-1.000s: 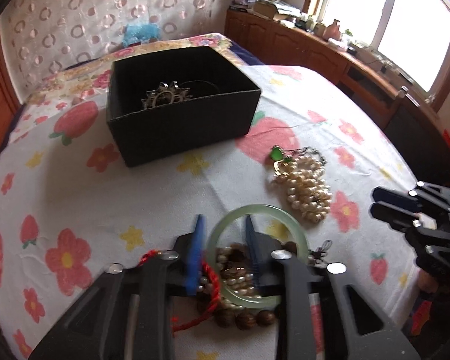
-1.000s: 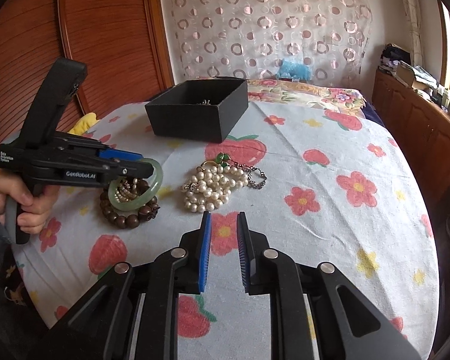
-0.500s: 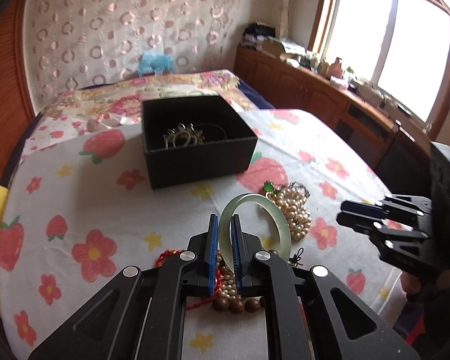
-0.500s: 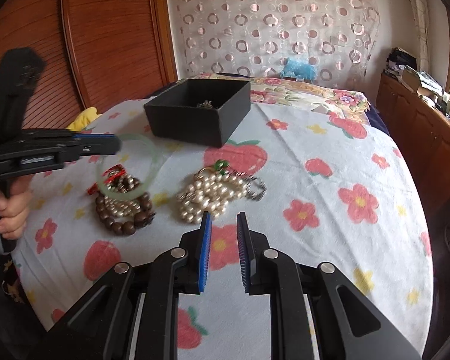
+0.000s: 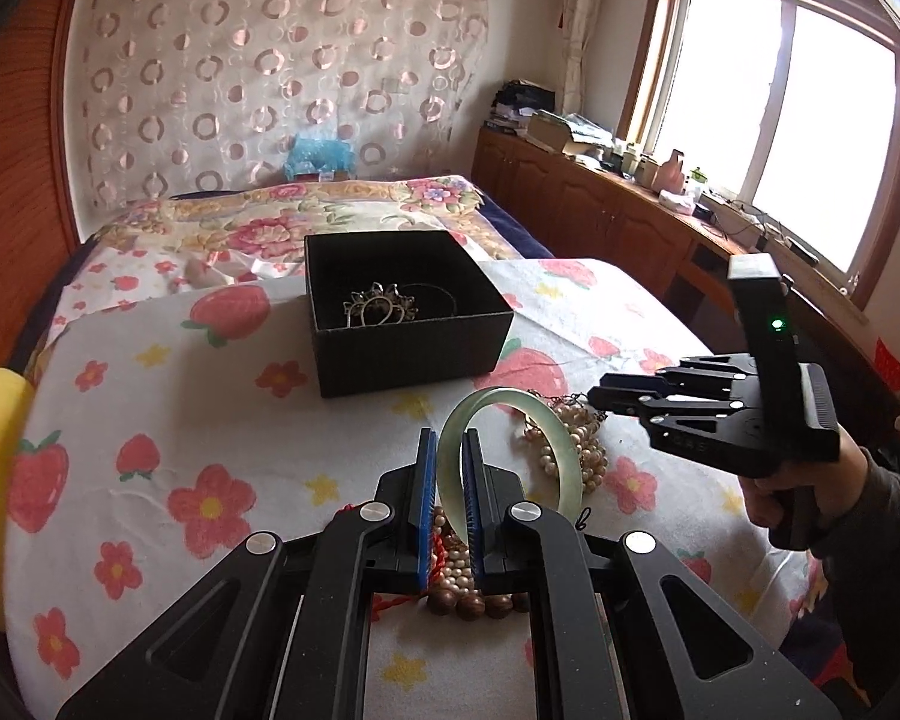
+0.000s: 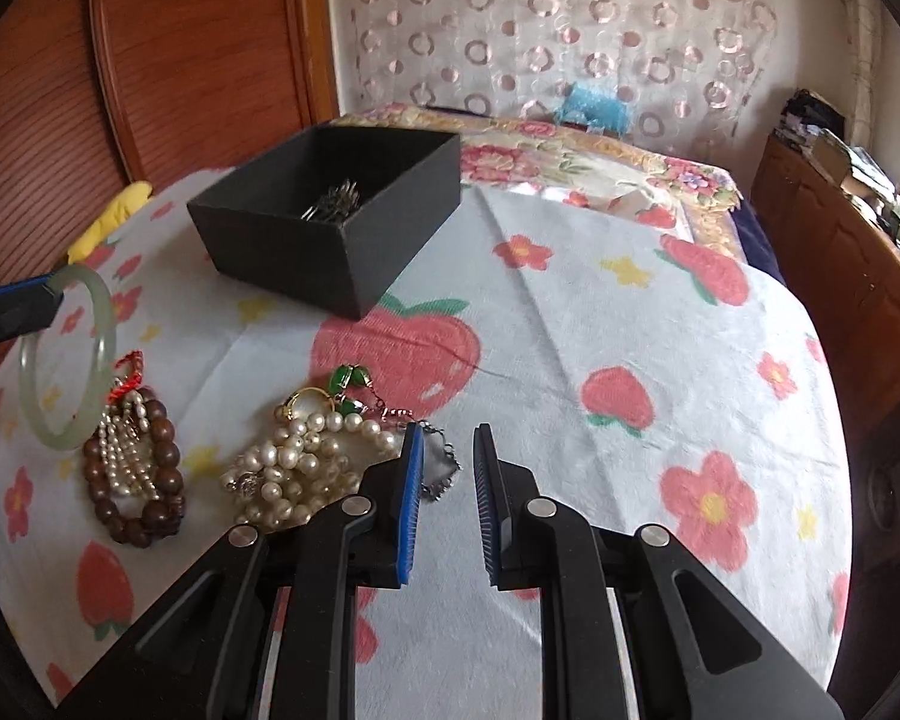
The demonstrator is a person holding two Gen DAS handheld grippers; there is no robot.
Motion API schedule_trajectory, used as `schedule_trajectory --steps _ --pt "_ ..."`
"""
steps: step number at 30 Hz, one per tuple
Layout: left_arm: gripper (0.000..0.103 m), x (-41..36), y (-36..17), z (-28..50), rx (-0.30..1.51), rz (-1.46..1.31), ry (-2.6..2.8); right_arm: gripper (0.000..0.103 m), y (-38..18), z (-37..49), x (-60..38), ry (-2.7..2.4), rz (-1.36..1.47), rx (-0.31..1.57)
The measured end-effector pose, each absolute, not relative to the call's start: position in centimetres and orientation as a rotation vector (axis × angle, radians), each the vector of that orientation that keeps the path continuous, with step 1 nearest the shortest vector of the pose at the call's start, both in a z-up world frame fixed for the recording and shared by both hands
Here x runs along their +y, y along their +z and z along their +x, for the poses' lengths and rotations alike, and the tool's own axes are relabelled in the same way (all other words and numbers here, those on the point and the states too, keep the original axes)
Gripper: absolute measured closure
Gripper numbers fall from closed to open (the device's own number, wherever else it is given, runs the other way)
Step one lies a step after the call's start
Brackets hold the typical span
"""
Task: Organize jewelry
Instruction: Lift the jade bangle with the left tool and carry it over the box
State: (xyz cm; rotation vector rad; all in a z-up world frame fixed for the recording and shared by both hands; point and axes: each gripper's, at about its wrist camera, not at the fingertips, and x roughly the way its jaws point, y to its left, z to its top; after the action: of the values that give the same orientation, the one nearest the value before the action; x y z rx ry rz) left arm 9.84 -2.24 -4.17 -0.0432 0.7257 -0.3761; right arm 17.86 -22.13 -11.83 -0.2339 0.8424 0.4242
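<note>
My left gripper (image 5: 449, 450) is shut on a pale green jade bangle (image 5: 561, 444) and holds it upright above the table; the bangle also shows at the far left of the right wrist view (image 6: 105, 324). A black open box (image 5: 408, 336) with a silver brooch (image 5: 380, 307) inside stands beyond it, and also shows in the right wrist view (image 6: 336, 252). My right gripper (image 6: 447, 450) is open and empty, just right of a pearl necklace pile (image 6: 294, 462). A brown bead bracelet with small pearls (image 6: 135, 480) lies at left.
The table has a white cloth (image 6: 570, 330) with strawberries and flowers. A green and gold pendant on a chain (image 6: 348, 387) lies by the pearls. A yellow object (image 6: 111, 210) sits at the left edge. Wooden cabinets (image 5: 600, 210) run along the window wall.
My left gripper closed on the jade bangle and lifted it off the bead pile, up and toward the box. My right gripper moved closer to the pearl pile and stayed open.
</note>
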Motion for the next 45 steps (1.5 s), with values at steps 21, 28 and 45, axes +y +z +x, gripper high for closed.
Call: schedule_trajectory --steps 21,28,45 --pt "0.095 -1.7 -3.3 10.0 0.693 -0.041 -0.359 0.101 -9.6 17.9 -21.6 0.382 -0.305 0.779" --pt "0.095 -1.6 -2.4 11.3 0.666 -0.023 -0.347 0.101 -5.5 17.5 -21.4 0.387 -0.295 0.679" --pt "0.095 -0.2 -0.9 14.7 0.636 -0.012 -0.293 0.101 1.2 20.0 -16.9 0.459 -0.278 0.544"
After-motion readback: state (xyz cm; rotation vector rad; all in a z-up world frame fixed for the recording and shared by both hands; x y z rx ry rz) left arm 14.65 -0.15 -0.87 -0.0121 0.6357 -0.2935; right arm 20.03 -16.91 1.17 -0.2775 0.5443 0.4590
